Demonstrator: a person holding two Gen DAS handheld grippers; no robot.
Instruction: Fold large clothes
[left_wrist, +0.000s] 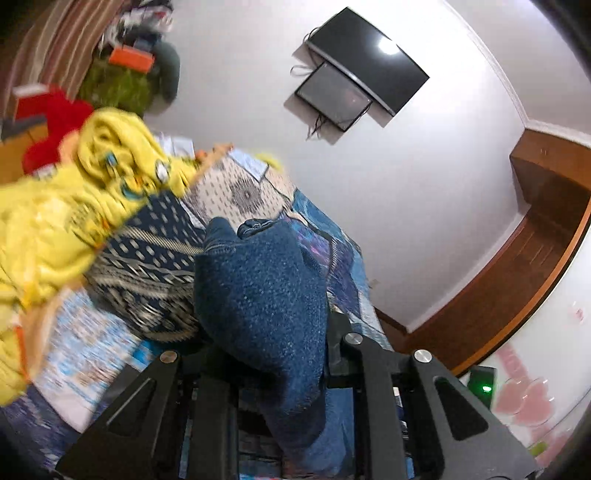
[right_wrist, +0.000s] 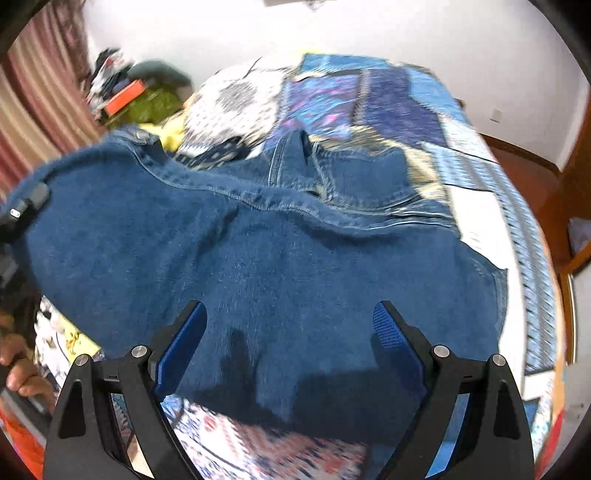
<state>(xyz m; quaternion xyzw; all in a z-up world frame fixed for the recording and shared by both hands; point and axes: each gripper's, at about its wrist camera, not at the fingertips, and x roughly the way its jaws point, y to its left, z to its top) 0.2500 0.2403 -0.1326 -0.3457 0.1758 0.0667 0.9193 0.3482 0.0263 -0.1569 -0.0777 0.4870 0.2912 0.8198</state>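
Observation:
A pair of dark blue jeans (right_wrist: 280, 258) lies spread across the patterned bed cover, waistband and pockets toward the far side. My right gripper (right_wrist: 290, 325) is open just above the near part of the denim, its blue pads (right_wrist: 184, 343) wide apart. My left gripper (left_wrist: 273, 354) is shut on a bunched fold of the jeans (left_wrist: 258, 295), which rises between its fingers. The left gripper's black body also shows in the right wrist view (right_wrist: 26, 206) at the jeans' left edge.
A yellow garment (left_wrist: 74, 206) lies heaped on the bed to the left, next to a navy patterned cloth (left_wrist: 155, 266). The patchwork bed cover (right_wrist: 369, 96) runs to the wall. Cluttered shelves (right_wrist: 125, 88) and striped curtains stand at the left. A wooden frame (left_wrist: 535, 236) stands at the right.

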